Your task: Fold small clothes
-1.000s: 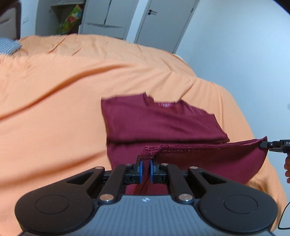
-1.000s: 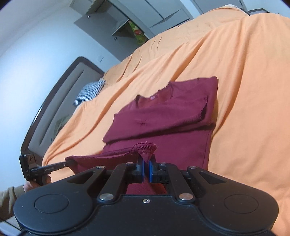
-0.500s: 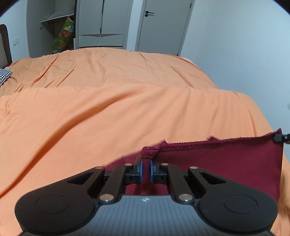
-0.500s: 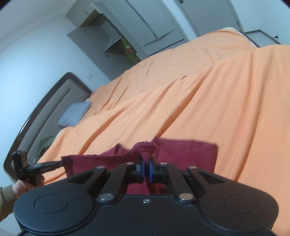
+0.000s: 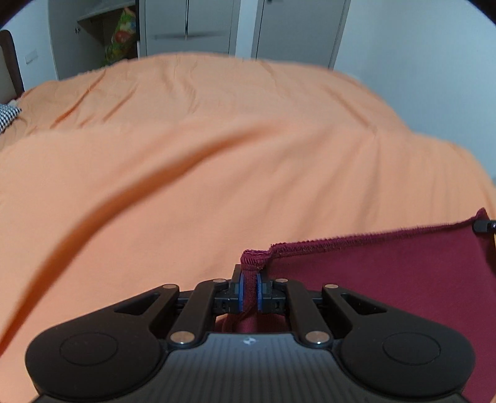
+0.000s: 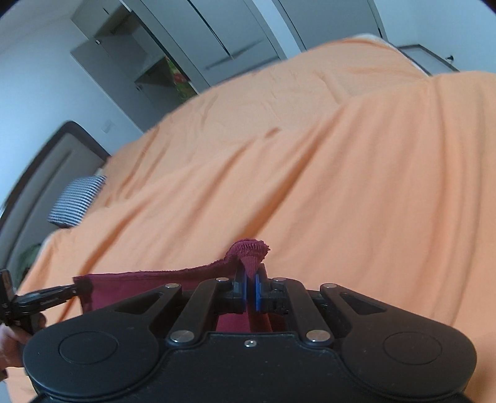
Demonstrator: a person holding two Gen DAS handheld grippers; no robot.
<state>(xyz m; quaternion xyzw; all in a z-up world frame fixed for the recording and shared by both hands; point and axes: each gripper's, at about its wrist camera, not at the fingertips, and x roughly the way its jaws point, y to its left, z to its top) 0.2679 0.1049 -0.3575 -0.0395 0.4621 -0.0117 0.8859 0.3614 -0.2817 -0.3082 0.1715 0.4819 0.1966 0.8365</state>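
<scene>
A dark red shirt (image 5: 387,279) hangs stretched between my two grippers above the orange bed. My left gripper (image 5: 249,290) is shut on one corner of its stitched hem, which bunches up above the blue pads. My right gripper (image 6: 251,291) is shut on the other hem corner (image 6: 249,251). In the left wrist view the right gripper's tip (image 5: 485,226) shows at the far right, holding the hem taut. In the right wrist view the left gripper (image 6: 40,299) shows at the far left, on the shirt (image 6: 130,286). The rest of the shirt is hidden below the grippers.
The orange bedspread (image 5: 201,173) fills both views, with long creases. A checked pillow (image 6: 77,200) lies by the dark headboard (image 6: 40,164). Grey wardrobes and doors (image 5: 192,28) stand behind the bed. A white wall is on the right.
Both grippers have lifted the hem and carried it forward over the shirt. The folded shirt body and collar seen a second ago have dropped out of view below the raised hem.
</scene>
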